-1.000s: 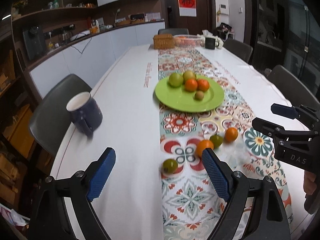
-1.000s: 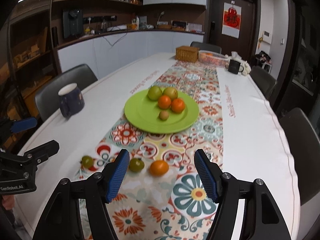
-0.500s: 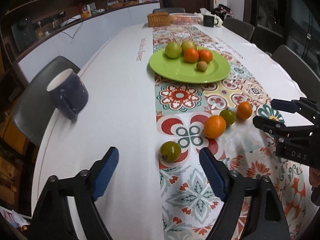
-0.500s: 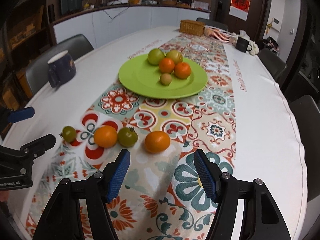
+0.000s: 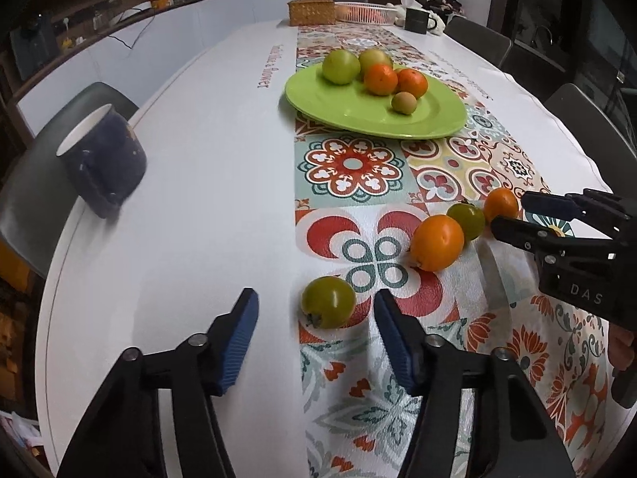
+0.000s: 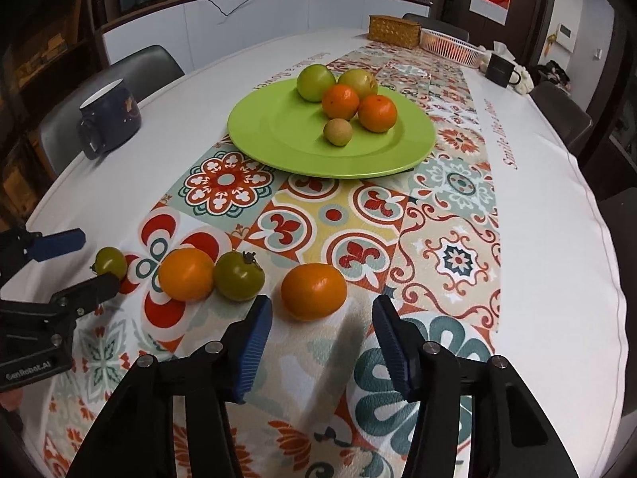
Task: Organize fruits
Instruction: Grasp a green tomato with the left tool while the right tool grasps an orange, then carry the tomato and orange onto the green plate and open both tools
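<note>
Fruit lies loose on the patterned runner (image 6: pixel 450 215): a small green tomato (image 5: pixel 328 302) just ahead of the spread left gripper (image 5: pixel 314 318). An orange (image 6: pixel 313 290) sits just ahead of the equally spread right gripper (image 6: pixel 321 322), near the green plate (image 6: pixel 278 135).

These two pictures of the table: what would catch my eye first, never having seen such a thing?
Probably the bright green plate in the middle of the patterned runner, with five fruits piled on its far side. Nearer, four loose fruits lie in a row on the runner. The open left claw is lined up on the small green tomato, and the open right claw on an orange.
</note>
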Action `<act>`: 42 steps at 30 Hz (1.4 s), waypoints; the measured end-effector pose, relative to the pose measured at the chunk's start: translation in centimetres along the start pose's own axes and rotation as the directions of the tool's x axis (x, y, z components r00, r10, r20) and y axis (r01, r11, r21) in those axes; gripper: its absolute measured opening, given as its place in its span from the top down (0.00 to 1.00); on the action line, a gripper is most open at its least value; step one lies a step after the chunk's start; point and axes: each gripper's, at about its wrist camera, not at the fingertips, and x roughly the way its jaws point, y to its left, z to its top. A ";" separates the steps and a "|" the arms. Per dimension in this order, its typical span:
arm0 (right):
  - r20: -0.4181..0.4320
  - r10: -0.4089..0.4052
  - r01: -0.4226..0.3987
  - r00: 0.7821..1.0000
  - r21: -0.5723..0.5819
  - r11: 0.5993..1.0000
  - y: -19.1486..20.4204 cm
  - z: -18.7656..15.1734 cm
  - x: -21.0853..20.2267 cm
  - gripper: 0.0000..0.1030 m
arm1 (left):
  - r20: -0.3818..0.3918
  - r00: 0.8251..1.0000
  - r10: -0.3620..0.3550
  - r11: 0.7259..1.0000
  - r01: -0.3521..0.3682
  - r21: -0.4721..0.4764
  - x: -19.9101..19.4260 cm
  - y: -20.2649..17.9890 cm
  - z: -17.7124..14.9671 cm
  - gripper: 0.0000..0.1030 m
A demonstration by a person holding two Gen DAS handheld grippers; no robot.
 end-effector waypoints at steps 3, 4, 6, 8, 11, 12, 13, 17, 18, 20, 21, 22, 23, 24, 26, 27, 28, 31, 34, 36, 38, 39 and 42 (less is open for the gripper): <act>-0.008 0.012 -0.012 1.000 0.009 1.000 -0.1 0.2 0.4 0.55 | -0.011 1.000 -0.014 1.000 0.014 -0.006 0.4 -0.1 0.0 0.57; -0.010 0.015 -0.015 1.000 0.012 1.000 -0.2 0.2 0.5 0.56 | -0.014 1.000 -0.017 1.000 0.017 -0.008 0.5 -0.1 0.0 0.59; -0.015 0.030 -0.029 0.999 0.014 0.999 -0.2 0.1 0.7 0.60 | -0.020 0.999 -0.028 1.000 0.028 -0.013 0.7 -0.1 0.0 0.66; -0.015 0.033 -0.033 0.999 0.009 0.999 0.0 0.0 0.7 0.65 | -0.027 0.999 -0.034 0.999 0.033 -0.017 0.9 -0.2 0.0 0.72; -0.012 0.030 -0.030 0.999 0.015 0.999 -0.1 -0.1 0.6 0.65 | -0.022 0.999 -0.034 0.999 0.034 -0.015 0.9 -0.2 0.0 0.72; -0.012 0.030 -0.029 0.999 0.021 0.999 -0.1 -0.2 0.6 0.65 | -0.021 0.999 -0.036 0.999 0.035 -0.014 0.8 -0.2 0.0 0.72; -0.012 0.029 -0.029 1.000 0.025 0.999 -0.2 -0.2 0.5 0.65 | -0.019 0.999 -0.035 0.999 0.035 -0.014 0.7 -0.3 0.0 0.72; -0.005 0.034 -0.034 0.999 0.037 0.999 -0.2 -0.7 -0.1 0.65 | 0.001 0.999 -0.043 0.999 0.043 -0.011 -0.1 -0.6 0.0 0.72; -0.001 0.036 -0.035 0.999 0.038 0.999 -0.2 -0.8 -0.4 0.65 | 0.007 0.999 -0.045 0.999 0.045 -0.010 -0.4 -0.7 0.0 0.72; 0.007 0.037 -0.037 0.999 0.039 0.999 -0.1 -1.1 -0.9 0.65 | 0.020 0.999 -0.046 0.999 0.047 -0.007 -0.9 -0.9 0.0 0.72; 0.010 0.036 -0.036 0.999 0.040 0.999 -0.2 -1.1 -1.1 0.65 | 0.025 0.999 -0.047 0.999 0.047 -0.005 -1.2 -1.0 0.0 0.72; 0.015 0.036 -0.037 0.999 0.042 0.998 -0.2 -1.2 -1.4 0.65 | 0.032 0.998 -0.047 0.999 0.047 -0.003 -1.5 -1.1 0.1 0.72; 0.020 0.036 -0.037 0.999 0.045 0.998 -0.3 -1.2 -1.6 0.65 | 0.037 0.998 -0.047 0.999 0.047 -0.001 -1.7 -1.2 0.1 0.72; 0.025 0.037 -0.039 0.999 0.049 0.998 -0.3 -1.3 -1.9 0.65 | 0.044 0.998 -0.049 0.999 0.049 0.002 -2.0 -1.3 0.1 0.72; 0.034 0.041 -0.043 0.999 0.053 0.998 -0.3 -1.4 -2.5 0.65 | 0.058 0.997 -0.052 0.999 0.051 0.007 -2.6 -1.6 0.2 0.72; 0.040 0.041 -0.043 0.998 0.055 0.998 -0.3 -1.5 -2.9 0.65 | 0.064 0.997 -0.052 0.999 0.052 0.009 -2.8 -1.7 0.3 0.72; 0.048 0.043 -0.045 0.998 0.056 0.997 -0.3 -1.5 -3.3 0.65 | 0.071 0.996 -0.053 0.999 0.053 0.011 -3.0 -1.7 0.3 0.72; 0.068 0.041 -0.045 0.997 0.057 0.997 -0.2 -1.6 -4.2 0.65 | 0.090 0.994 -0.056 0.998 0.055 0.013 -3.9 -1.9 0.3 0.72; 0.093 0.041 -0.047 0.995 0.060 0.997 -0.2 -1.6 -5.2 0.65 | 0.112 0.992 -0.060 0.998 0.059 0.018 -4.9 -2.1 0.4 0.72; 0.109 0.043 -0.050 0.993 0.062 0.997 -0.2 -1.5 -6.0 0.65 | 0.131 0.989 -0.063 0.998 0.061 0.021 -5.6 -2.2 0.5 0.72; 0.126 0.046 -0.054 0.991 0.063 0.997 -0.1 -1.4 -6.7 0.65 | 0.150 0.986 -0.067 0.998 0.064 0.025 -6.4 -2.3 0.8 0.72; 0.133 0.045 -0.054 0.990 0.063 0.997 -0.1 -1.3 -7.0 0.65 | 0.158 0.985 -0.069 0.998 0.066 0.026 -6.7 -2.4 0.8 0.72; 0.164 0.043 -0.054 0.986 0.063 0.997 -0.1 -1.0 -8.1 0.65 | 0.188 0.979 -0.072 0.997 0.068 0.031 -7.8 -2.5 1.1 0.72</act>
